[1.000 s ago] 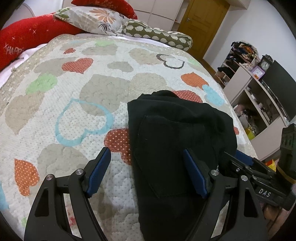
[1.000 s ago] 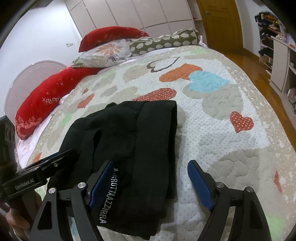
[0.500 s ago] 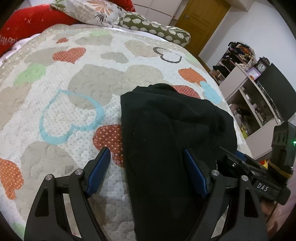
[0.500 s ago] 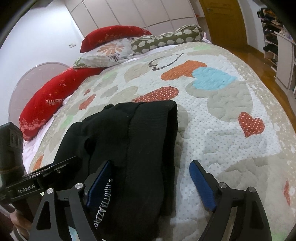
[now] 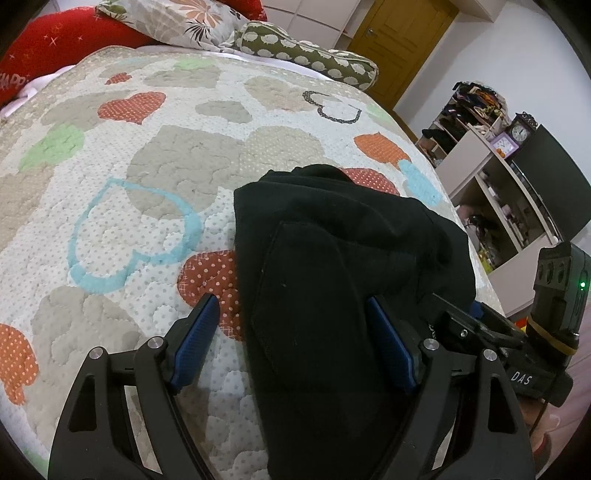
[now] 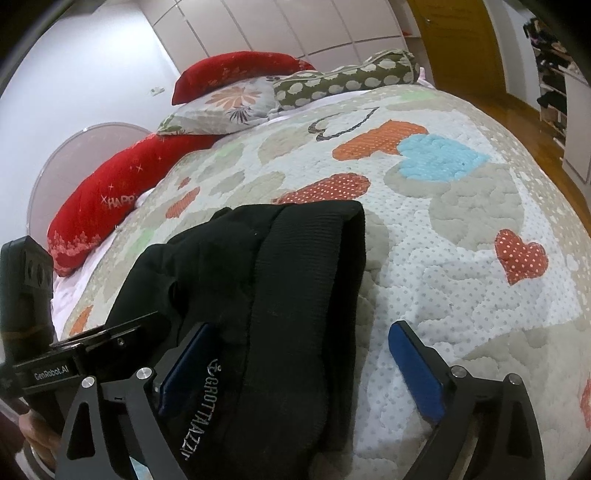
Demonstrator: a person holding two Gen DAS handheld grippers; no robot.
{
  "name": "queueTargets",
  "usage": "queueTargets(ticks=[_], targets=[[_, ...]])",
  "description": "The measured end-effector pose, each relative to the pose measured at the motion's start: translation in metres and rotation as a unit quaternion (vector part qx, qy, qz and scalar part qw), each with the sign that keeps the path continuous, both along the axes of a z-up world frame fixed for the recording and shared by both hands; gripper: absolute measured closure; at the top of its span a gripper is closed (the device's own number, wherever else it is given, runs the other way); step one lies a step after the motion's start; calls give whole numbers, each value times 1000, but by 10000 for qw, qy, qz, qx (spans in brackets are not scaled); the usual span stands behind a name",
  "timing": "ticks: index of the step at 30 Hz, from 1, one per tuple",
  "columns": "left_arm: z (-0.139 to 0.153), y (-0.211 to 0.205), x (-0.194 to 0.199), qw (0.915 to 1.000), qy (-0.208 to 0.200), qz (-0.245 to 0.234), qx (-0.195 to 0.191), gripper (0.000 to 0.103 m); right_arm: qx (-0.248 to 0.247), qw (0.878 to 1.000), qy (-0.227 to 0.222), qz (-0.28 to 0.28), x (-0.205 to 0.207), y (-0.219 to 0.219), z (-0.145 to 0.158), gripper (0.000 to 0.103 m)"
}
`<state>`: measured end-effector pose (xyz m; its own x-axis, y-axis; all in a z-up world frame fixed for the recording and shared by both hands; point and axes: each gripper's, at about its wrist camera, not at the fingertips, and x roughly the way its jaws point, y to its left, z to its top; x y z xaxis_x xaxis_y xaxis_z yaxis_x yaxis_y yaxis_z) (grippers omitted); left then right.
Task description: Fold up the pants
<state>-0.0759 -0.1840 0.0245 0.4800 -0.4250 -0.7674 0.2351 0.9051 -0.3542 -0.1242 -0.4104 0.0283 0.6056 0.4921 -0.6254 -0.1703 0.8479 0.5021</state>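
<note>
Black pants [image 5: 332, 280] lie folded in a thick stack on the heart-patterned quilt [image 5: 147, 177]. My left gripper [image 5: 295, 339] is open, its blue pads straddling the stack's left edge. In the right wrist view the pants [image 6: 280, 295] show a ribbed waistband and white lettering. My right gripper [image 6: 303, 369] is open, its pads astride the stack's right side. Each gripper shows in the other's view: the right one [image 5: 480, 332] at the stack's right edge, the left one [image 6: 74, 354] at its left edge.
Red, floral and green spotted pillows [image 5: 184, 22] line the head of the bed. A wooden door [image 5: 402, 40] and open shelves [image 5: 491, 177] with clutter stand to the right. The bed's right edge [image 6: 554, 192] drops to a wooden floor.
Both grippers have shifted slightly over the stack, staying open. The pants lie as before.
</note>
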Motion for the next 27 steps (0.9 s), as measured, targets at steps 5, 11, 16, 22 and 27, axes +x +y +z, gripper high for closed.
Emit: queueTargets(ticks=[5, 11, 16, 22, 27], targets=[[0, 0, 0, 10000, 2, 5, 0, 21, -13, 10000, -11, 7, 1, 1, 0, 6], [-1, 0, 1, 10000, 0, 19, -26, 21, -4, 9999, -112, -9, -2, 1, 2, 44], [0, -2, -3, 9991, -47, -222, -369, 50, -43, 9996, -269, 60, -11, 11, 12, 61], [24, 9, -3, 9986, -42, -312, -435, 61, 45, 9975, -683, 196, -16, 17, 51, 71], [59, 42, 7, 9983, -322, -181, -457, 61, 439, 9934, -930, 511, -3, 39, 76, 82]])
